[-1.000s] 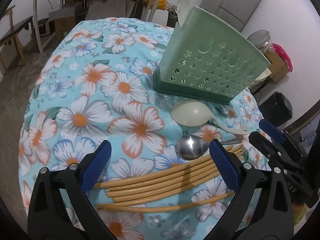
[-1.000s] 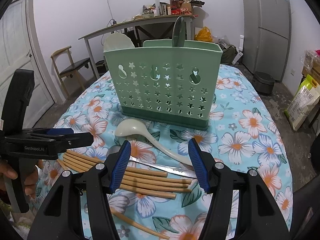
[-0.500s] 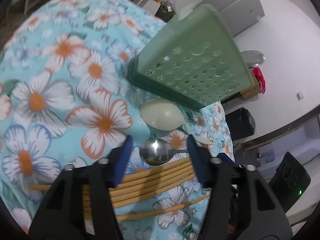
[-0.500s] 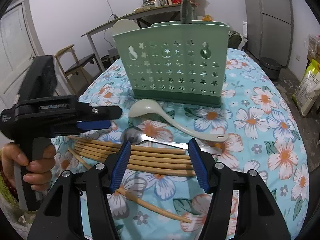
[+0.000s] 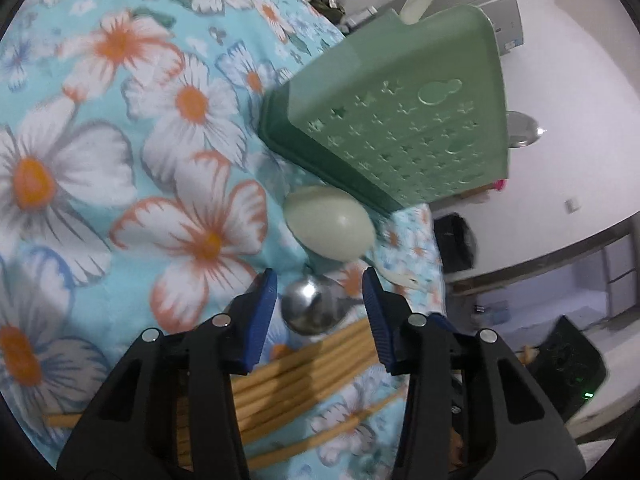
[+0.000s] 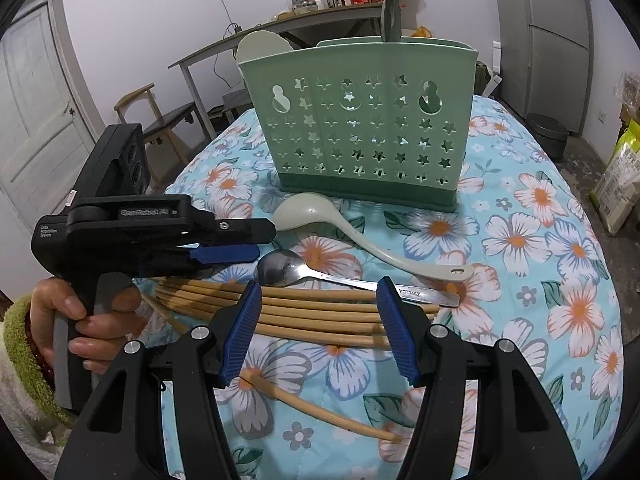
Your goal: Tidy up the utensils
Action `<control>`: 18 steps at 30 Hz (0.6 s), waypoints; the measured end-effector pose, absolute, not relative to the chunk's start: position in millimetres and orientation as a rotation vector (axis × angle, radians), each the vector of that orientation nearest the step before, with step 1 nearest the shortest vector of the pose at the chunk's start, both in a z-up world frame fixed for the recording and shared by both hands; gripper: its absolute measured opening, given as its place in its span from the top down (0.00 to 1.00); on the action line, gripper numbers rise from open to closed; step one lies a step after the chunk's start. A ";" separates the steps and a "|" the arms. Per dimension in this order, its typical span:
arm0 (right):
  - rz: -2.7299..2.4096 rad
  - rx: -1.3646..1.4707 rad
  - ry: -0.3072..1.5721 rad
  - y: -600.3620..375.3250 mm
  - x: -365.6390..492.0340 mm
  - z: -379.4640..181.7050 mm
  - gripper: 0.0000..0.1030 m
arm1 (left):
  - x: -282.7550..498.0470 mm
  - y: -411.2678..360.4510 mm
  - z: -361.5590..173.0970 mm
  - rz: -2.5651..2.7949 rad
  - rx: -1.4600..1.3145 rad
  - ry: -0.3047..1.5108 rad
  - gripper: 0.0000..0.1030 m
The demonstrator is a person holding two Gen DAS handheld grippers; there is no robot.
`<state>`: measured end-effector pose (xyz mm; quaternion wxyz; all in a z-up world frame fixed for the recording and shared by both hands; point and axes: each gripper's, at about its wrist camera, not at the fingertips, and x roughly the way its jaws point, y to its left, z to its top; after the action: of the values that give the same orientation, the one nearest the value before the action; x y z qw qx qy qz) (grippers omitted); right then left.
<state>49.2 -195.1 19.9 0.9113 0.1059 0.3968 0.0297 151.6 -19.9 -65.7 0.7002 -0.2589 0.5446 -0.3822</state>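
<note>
Landmark: green utensil holder (image 6: 362,120), upright on the flowered surface (image 6: 540,240), with a pale spatula (image 6: 260,46) and a green utensil handle (image 6: 391,12) standing in it.
Ladle: pale green ladle (image 6: 320,216) lies just in front of the holder, bowl nearest its base.
Spoon: metal spoon (image 6: 288,270) lies just beyond the ladle from the holder, handle running to the right.
Chopsticks: a bundle of chopsticks (image 6: 320,312) lies side by side past the spoon; one single chopstick (image 6: 320,408) lies apart, farthest from the holder.
Left gripper: left gripper (image 5: 318,300) is tilted down toward the spoon bowl (image 5: 310,308); its jaws are closing with the bowl between them, and the blue pads do not touch it. A hand (image 6: 76,320) in a green fuzzy sleeve (image 6: 20,352) holds its grip.
Right gripper: right gripper (image 6: 318,320) hovers above the chopstick bundle, jaws about half parted, holding nothing.
</note>
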 end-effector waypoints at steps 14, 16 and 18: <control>0.043 0.223 0.818 -200.5 50.4 20.4 0.43 | 124.2 -48.8 -59.7 -0.918 -0.424 1.218 0.69; 0.035 0.229 0.815 -203.4 49.4 21.3 0.43 | 115.7 -61.0 -54.7 -0.913 -0.307 1.201 0.67; 0.025 0.233 0.811 -207.0 48.3 22.3 0.43 | 112.3 -66.6 -55.2 -0.906 -0.272 1.210 0.67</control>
<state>48.3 -207.0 22.3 0.9123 0.1131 0.3935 0.0120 112.3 -66.6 -55.2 0.7193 -0.1229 0.5474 -0.4098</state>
